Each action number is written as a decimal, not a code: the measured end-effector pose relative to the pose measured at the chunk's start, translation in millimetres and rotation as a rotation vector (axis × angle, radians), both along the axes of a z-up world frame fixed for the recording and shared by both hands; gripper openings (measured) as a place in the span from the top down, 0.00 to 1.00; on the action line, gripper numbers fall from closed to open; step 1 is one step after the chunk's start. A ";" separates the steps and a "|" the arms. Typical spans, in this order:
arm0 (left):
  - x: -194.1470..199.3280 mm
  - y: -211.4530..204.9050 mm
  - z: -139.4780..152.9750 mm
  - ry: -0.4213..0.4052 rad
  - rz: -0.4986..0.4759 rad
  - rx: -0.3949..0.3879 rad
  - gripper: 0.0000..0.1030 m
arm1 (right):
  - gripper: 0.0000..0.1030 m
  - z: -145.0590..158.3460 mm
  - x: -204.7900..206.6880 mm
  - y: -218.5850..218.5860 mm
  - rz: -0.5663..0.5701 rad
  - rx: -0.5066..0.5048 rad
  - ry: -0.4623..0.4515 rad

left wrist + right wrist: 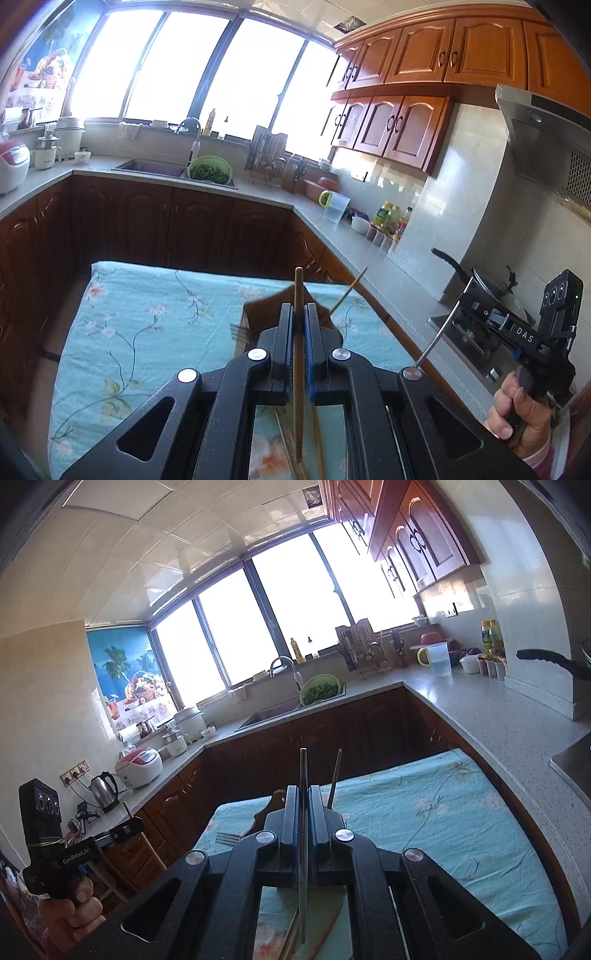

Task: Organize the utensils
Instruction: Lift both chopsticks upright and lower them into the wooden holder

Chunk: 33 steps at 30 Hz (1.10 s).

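Note:
My left gripper [299, 314] is shut on a brown wooden chopstick [298, 291] that stands upright between its jaws, above the table. My right gripper [303, 795] is shut on a thin grey metal chopstick [303, 771], also upright. The right gripper shows at the right edge of the left wrist view [524, 332], with the metal stick slanting down from it. A dark wooden utensil holder [258, 314] sits on the floral blue tablecloth [147, 332] just beyond both grippers, with a fork [238, 329] beside it and a stick [349, 291] leaning out. Several loose chopsticks [288, 443] lie under the left gripper.
The kitchen counter [498, 720] runs along the far and right sides, with a sink [155, 168], a green colander [210, 170], a jug [334, 206], bottles and a pan on the stove [495, 288]. A kettle [105, 792] and rice cooker [140, 762] stand at left.

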<state>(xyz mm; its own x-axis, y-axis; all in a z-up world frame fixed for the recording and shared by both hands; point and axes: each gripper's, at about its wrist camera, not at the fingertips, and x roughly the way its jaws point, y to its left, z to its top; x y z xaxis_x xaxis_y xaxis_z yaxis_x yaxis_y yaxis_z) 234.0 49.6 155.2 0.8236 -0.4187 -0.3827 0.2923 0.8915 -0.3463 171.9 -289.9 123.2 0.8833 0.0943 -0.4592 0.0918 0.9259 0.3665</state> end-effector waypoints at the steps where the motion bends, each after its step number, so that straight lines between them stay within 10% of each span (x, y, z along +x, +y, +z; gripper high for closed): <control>1: 6.5 0.1 3.3 -0.013 0.008 -0.007 0.97 | 0.96 3.0 7.5 -1.1 -0.006 0.004 -0.015; 9: 66.5 -0.3 16.4 -0.086 0.087 -0.063 0.97 | 0.96 12.5 68.1 -13.9 -0.053 0.032 -0.084; 33: 159.6 -56.9 -122.5 0.017 0.141 -0.001 0.96 | 0.96 -111.0 116.9 -2.0 -0.081 0.042 0.070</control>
